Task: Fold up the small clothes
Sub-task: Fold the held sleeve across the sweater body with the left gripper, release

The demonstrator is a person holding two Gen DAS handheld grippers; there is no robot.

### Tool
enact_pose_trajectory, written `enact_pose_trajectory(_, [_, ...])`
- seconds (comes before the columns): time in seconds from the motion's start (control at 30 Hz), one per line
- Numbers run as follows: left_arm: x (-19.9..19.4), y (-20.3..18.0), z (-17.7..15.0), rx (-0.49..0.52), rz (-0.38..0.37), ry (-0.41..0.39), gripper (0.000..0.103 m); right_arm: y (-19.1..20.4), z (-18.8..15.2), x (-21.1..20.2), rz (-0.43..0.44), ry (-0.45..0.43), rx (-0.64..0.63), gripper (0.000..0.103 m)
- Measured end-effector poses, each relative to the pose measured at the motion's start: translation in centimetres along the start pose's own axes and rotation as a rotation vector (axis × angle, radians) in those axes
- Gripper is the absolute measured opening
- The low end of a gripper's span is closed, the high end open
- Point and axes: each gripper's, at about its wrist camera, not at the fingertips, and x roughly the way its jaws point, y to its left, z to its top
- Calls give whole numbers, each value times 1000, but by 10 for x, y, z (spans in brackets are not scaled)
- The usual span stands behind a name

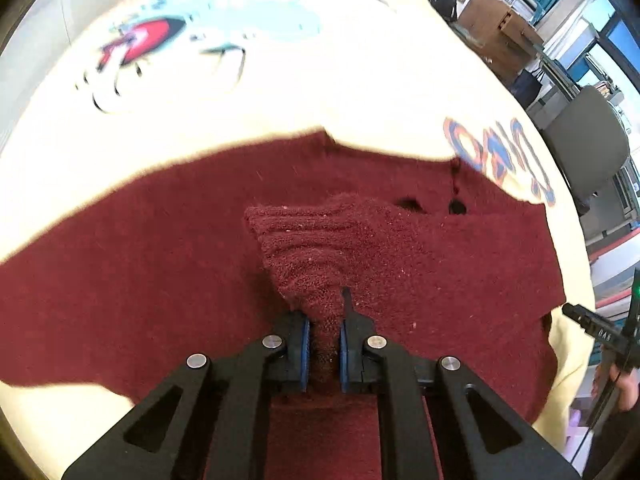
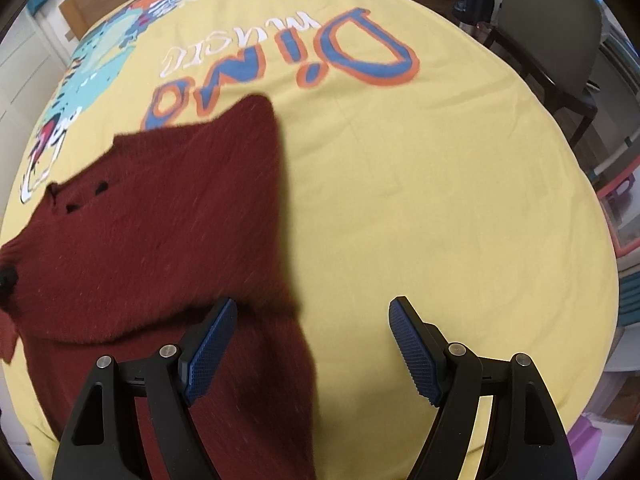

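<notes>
A small dark red knitted sweater (image 1: 160, 264) lies on a yellow printed cloth (image 1: 360, 92). My left gripper (image 1: 324, 344) is shut on a ribbed sleeve cuff (image 1: 304, 248) of the sweater and holds it raised over the body. In the right wrist view the sweater (image 2: 160, 216) lies at the left on the yellow cloth (image 2: 440, 200). My right gripper (image 2: 312, 332) is open and empty, above the sweater's right edge, with its left finger (image 2: 212, 344) over the fabric. The right gripper's tip (image 1: 592, 324) shows at the right edge of the left wrist view.
The yellow cloth carries a dinosaur print (image 1: 160, 36) and "Dino" lettering (image 2: 328, 56). A grey chair (image 2: 552, 28) stands past the table's far right edge. Boxes and shelves (image 1: 504, 24) are in the background.
</notes>
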Motion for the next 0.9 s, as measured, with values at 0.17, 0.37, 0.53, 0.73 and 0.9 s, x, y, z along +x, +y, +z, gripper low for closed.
enact_pose_trajectory(0.17, [-11,28,1,-22,31,-7,9,22,33,14,49,8,-11,79])
enact_pose_trajectory(0.37, [-10,64,-4,-64,45,24,9,52,55,58,84,94,-43,77])
enact_pose_trajectory(0.53, [-7,65,-9,-26,76,42,9,59,51,65,114,89,-49,18])
enact_pose_trajectory(0.73, [1,61,-13,2,68,47,9,45,45,39,82,4,-32,15])
enact_pose_trajectory(0.9, [26,60,-23,59,154,69,10,48,42,64,37,54,-62,16])
